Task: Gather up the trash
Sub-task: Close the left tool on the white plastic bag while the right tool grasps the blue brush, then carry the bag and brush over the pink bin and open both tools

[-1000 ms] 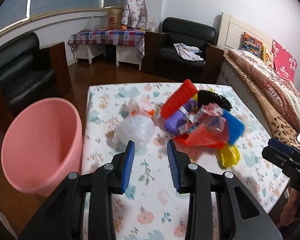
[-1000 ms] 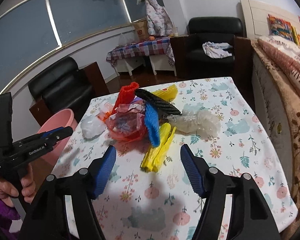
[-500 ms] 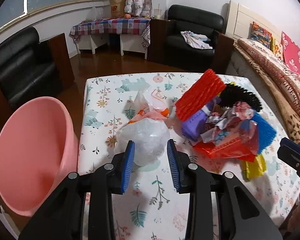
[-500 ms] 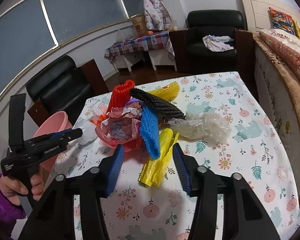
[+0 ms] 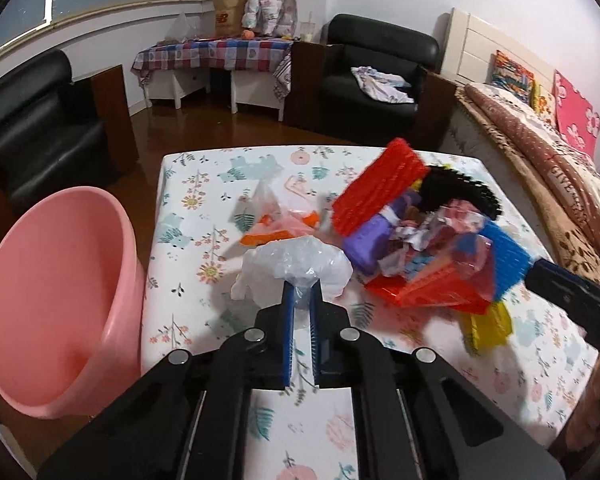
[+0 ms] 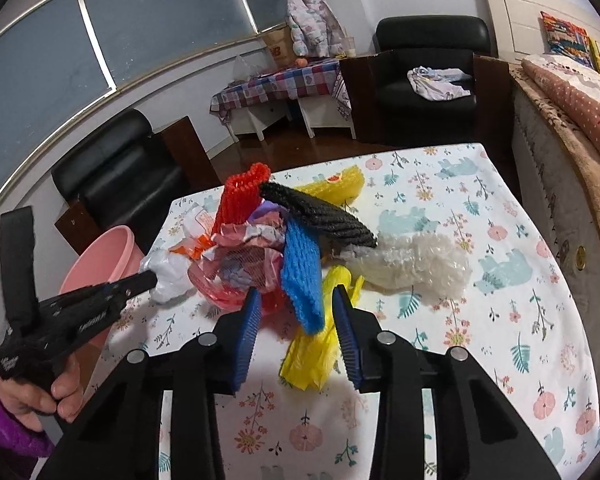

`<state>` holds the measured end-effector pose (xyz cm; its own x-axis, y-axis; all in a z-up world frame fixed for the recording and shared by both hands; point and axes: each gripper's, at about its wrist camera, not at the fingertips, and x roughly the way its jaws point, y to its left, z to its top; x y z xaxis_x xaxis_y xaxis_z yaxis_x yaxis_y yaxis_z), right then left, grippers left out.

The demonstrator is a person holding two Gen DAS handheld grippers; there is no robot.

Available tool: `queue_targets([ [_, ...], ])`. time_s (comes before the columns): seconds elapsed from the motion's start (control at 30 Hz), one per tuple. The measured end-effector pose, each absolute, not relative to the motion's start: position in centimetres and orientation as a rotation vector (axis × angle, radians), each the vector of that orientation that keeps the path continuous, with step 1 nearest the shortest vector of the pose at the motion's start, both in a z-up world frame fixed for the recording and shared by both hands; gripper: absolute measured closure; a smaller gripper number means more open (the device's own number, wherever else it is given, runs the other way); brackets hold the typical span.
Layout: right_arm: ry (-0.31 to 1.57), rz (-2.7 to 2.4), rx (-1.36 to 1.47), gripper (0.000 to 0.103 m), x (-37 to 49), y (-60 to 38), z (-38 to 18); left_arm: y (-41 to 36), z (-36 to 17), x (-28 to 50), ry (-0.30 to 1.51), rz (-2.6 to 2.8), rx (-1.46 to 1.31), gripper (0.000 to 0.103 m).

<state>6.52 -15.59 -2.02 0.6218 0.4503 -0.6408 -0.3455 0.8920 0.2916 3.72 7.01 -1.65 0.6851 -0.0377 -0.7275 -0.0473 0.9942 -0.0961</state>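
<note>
Crinkled clear plastic bag [image 5: 296, 260] pinched in left gripper [image 5: 301, 300] fingers; right gripper [image 6: 296, 304] fingers apart.

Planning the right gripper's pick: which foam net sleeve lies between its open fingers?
The blue foam net sleeve, over the yellow one. The red and black sleeves sit farther back, beyond the right gripper.

Crumpled clear bag [image 5: 296, 266] beside colourful heap [image 5: 424, 240]
</note>
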Motion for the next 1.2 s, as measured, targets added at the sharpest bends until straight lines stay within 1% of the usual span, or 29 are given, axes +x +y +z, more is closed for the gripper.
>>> queue_targets([
  [0.1, 0.759, 0.445, 0.111, 0.066, 7.0, -14.9, -1.7, 6.6, -1.2, 3.1, 0.808, -0.013, -0.119, 0.096],
  [0.13, 0.759, 0.437, 0.101, 0.070, 7.2, -14.8, -1.7, 6.5, -1.0, 2.8, 0.802, -0.019, -0.121, 0.096],
  [0.17, 0.765, 0.428, 0.096, 0.075, 7.5, -14.7, -1.8, 6.4, -0.7, 2.5, 0.797, -0.025, -0.122, 0.096],
  [0.2, 0.774, 0.428, 0.097, 0.088, 7.6, -14.7, -1.9, 6.3, -0.6, 2.4, 0.793, -0.028, -0.123, 0.096],
  [0.23, 0.791, 0.432, 0.102, 0.097, 7.8, -14.8, -2.1, 6.1, -0.3, 2.0, 0.788, -0.036, -0.123, 0.096],
  [0.43, 0.778, 0.424, 0.115, 0.097, 6.0, -16.2, -1.5, 5.3, 0.5, 0.8, 0.762, -0.071, -0.117, 0.096],
  [0.8, 0.671, 0.430, 0.177, 0.097, 2.2, -18.9, 3.5, 6.0, 2.6, -1.5, 0.691, -0.076, -0.130, 0.096],
  [0.97, 0.648, 0.513, 0.151, 0.097, 2.3, -16.0, 5.4, 7.9, 3.5, -2.1, 0.666, -0.009, -0.130, 0.096],
  [1.2, 0.642, 0.698, 0.086, 0.097, 3.1, -7.9, 7.2, 12.1, 4.2, -3.1, 0.643, 0.124, -0.154, 0.096],
])
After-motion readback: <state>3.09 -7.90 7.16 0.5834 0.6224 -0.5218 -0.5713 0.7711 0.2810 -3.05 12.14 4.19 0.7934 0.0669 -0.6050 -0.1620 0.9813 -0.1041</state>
